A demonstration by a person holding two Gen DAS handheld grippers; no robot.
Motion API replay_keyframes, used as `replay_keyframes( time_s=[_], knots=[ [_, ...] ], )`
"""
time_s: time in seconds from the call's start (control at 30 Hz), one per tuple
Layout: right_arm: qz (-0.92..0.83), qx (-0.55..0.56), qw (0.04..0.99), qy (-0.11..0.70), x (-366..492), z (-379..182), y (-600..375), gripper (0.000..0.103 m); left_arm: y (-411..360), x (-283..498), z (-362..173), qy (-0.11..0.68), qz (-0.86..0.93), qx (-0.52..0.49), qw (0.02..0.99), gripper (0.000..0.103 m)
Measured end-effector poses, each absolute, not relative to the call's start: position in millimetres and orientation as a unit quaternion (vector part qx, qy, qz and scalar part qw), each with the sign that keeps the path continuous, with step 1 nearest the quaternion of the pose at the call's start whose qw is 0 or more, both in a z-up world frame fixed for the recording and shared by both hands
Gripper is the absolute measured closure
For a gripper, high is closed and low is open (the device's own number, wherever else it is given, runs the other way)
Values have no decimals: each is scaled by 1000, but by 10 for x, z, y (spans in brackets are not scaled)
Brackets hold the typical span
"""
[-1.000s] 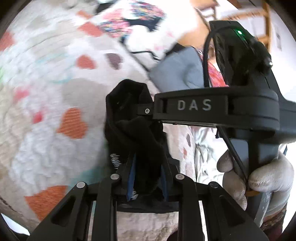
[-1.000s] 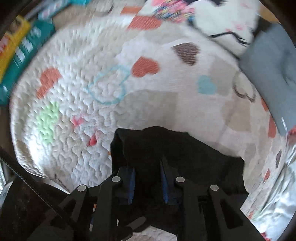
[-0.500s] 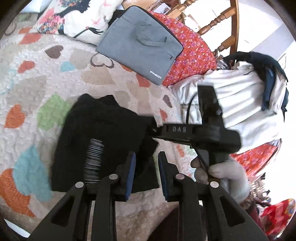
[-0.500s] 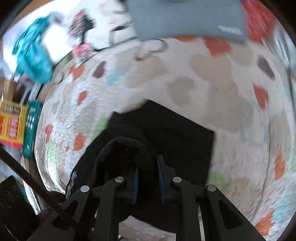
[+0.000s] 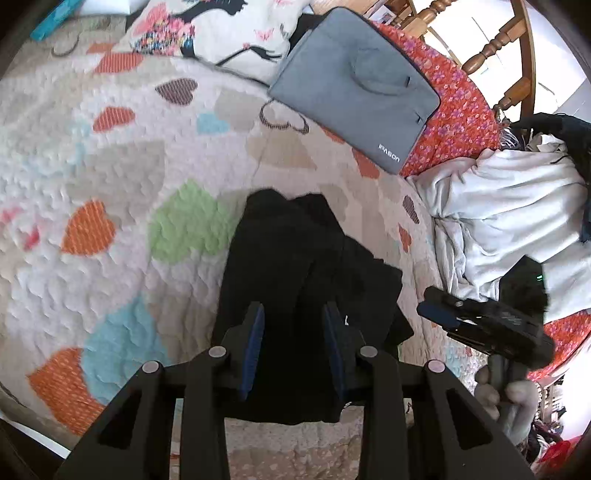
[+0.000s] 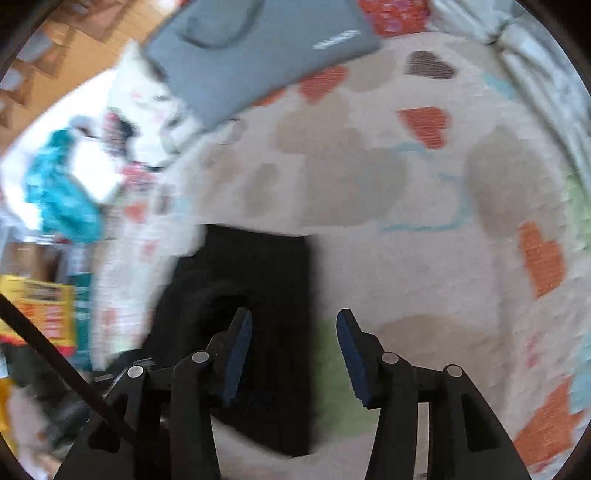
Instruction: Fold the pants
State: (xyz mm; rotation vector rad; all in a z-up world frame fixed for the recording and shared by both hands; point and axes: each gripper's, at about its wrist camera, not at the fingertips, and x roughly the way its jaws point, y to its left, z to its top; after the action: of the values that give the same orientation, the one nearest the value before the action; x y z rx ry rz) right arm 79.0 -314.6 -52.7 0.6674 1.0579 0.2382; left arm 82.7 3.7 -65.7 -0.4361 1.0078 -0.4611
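Observation:
The black pants (image 5: 295, 266) lie folded in a dark bundle on the heart-patterned quilt (image 5: 110, 177). My left gripper (image 5: 293, 326) hovers over their near end. Its jaws are opening, the blue pads stand apart, and the cloth lies below them without being pinched. In the right wrist view the pants (image 6: 258, 280) sit to the lower left. My right gripper (image 6: 295, 343) is over their right edge with its jaws opening wide and nothing between them. The right gripper (image 5: 480, 325) also shows in the left wrist view, to the right of the pants, held by a hand (image 5: 513, 395).
A grey laptop sleeve (image 5: 354, 88) and a printed pillow (image 5: 221, 29) lie at the far end of the quilt. A white garment pile (image 5: 509, 206) and red floral cloth (image 5: 461, 110) lie to the right, wooden furniture (image 5: 491, 48) behind. Boxes (image 6: 48, 314) stand off the bed's edge.
A second ago both grippers held the black pants pinched and lifted. Now the pants lie folded on the quilt, both grippers have let go, and the right one has swung aside.

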Motion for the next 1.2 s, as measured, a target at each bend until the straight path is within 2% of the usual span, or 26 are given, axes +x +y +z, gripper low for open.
replay_keyframes(
  time_s=[0.03, 0.17, 0.27, 0.3, 0.33, 0.63, 0.73, 0.8, 0.83, 0.9, 1.03, 1.2],
  knots=[
    [130, 317, 801, 491, 791, -517, -3065, 50, -1, 828, -664, 474, -216, -200, 830, 71],
    [152, 316, 784, 512, 951, -622, -2698, 47, -158, 729, -646, 451, -224, -147, 851, 56],
    [138, 295, 785, 527, 1106, -767, -2474, 47, -320, 739, -694, 463, -225, -107, 851, 55],
    [153, 300, 774, 536, 1168, -830, -2395, 59, -327, 747, -706, 467, -226, -109, 848, 56],
    [160, 302, 770, 539, 1158, -850, -2389, 80, -318, 758, -709, 469, -226, -115, 846, 56],
    [148, 287, 807, 494, 1481, -324, -2538, 91, -204, 760, -512, 457, -279, -174, 827, 55],
    [107, 261, 814, 507, 1595, -379, -2634, 89, -249, 753, -537, 466, -281, -162, 823, 55],
    [93, 284, 802, 516, 1559, -502, -2806, 88, -250, 743, -542, 472, -284, -164, 818, 55],
    [87, 297, 801, 513, 1509, -535, -2894, 80, -235, 739, -530, 472, -287, -167, 817, 55],
    [77, 316, 804, 498, 1360, -563, -3078, 73, -189, 734, -476, 465, -290, -173, 818, 54],
    [80, 298, 815, 491, 1143, -565, -3154, 72, -108, 806, -460, 459, -271, -177, 828, 54],
    [110, 213, 845, 478, 1143, -633, -2856, 72, -106, 881, -563, 470, -249, -178, 828, 54]
  ],
)
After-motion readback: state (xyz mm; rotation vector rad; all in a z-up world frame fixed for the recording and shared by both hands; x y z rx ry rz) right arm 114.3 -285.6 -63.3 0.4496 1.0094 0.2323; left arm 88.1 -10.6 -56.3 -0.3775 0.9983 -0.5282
